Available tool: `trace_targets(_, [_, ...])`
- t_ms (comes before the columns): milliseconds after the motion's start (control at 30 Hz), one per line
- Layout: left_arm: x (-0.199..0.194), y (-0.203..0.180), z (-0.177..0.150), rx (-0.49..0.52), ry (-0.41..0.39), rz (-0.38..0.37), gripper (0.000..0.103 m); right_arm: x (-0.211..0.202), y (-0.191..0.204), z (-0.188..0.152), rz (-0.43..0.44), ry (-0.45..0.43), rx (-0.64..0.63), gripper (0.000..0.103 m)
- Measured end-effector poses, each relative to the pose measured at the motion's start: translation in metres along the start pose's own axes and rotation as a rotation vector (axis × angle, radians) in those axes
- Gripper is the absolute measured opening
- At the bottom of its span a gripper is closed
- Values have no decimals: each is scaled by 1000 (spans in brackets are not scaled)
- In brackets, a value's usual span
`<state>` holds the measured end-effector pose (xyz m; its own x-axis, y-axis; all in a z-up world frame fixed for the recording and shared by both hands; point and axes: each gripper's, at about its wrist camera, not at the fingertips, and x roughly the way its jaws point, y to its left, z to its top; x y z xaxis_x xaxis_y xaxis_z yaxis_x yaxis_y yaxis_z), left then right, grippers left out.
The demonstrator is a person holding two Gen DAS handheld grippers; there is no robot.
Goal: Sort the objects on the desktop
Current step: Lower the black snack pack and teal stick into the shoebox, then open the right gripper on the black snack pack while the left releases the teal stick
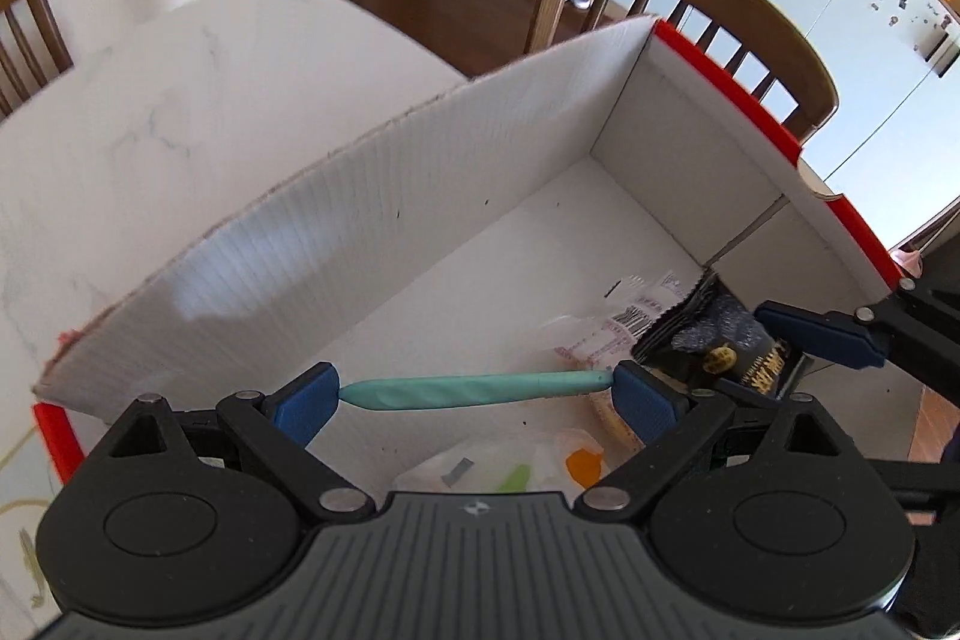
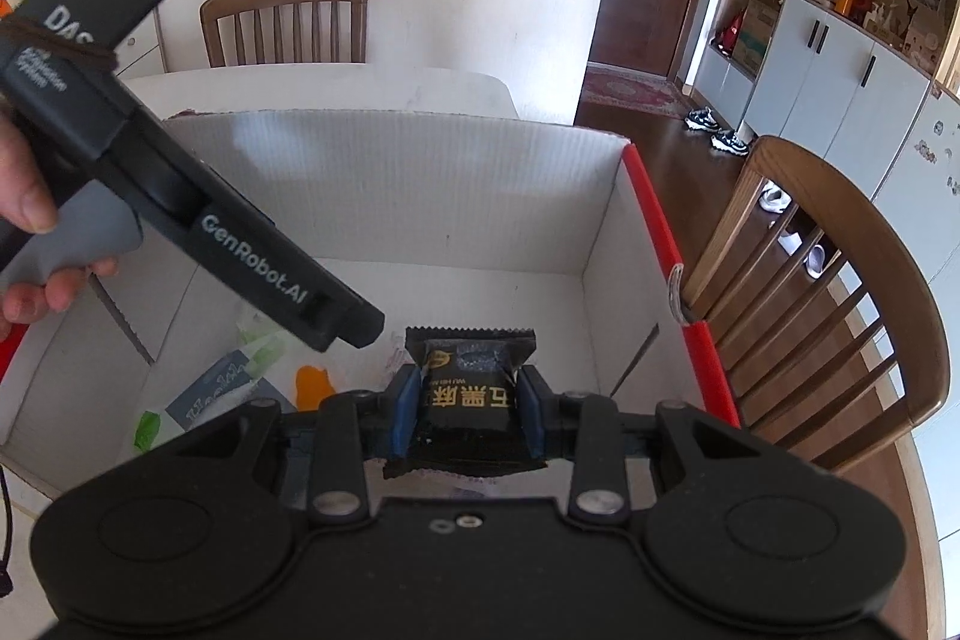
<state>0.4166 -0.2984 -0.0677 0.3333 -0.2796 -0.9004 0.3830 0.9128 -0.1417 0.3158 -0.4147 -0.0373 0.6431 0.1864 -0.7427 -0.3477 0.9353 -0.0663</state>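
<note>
Left wrist view: the left gripper [image 1: 477, 394] pinches a teal pen [image 1: 477, 391] end to end above the white cardboard box [image 1: 336, 220], whose floor holds clear wrappers [image 1: 624, 316] and small packets [image 1: 516, 472].

Right wrist view: the right gripper [image 2: 468, 409] is clamped on a black snack packet [image 2: 468, 382] over the same box [image 2: 408, 178]; green and orange packets [image 2: 258, 382] lie on its floor.
</note>
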Motion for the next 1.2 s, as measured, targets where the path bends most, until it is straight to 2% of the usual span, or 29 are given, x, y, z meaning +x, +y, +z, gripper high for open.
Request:
trace_targets(200, [8,8,0,-42,28,-28,98,1,-2,-2,15,23,-25,39])
trace_targets(267, [10,12,0,-56,43,-36,98,1,-4,-3,21,27,-22,42])
trace_targets(333, [12,11,1,-59,63,-41,98,1,-6,-3,34,31,-14,52])
trace_targets(467, [14,10,2,-63,77,-40,98,0,-7,-3,39,30,-15,57])
trace_targets(567, [15,11,3,-77,85,-31,98,-4,-9,-3,44,23,-10,66])
trace_targets(767, [13,7,2,-67,73,-12,98,-9,-11,-3,57,15,-17,68])
trace_targets(867, [13,7,2,-73,82,-9,102,-11,-12,-3,59,12,-14,68])
trace_targets(967, [10,7,3,-78,74,-9,103,-13,-13,-2,67,8,-11,69])
trace_targets(1200, [-8,8,4,-91,12,-42,103,-18,-11,0,69,2,-23,69])
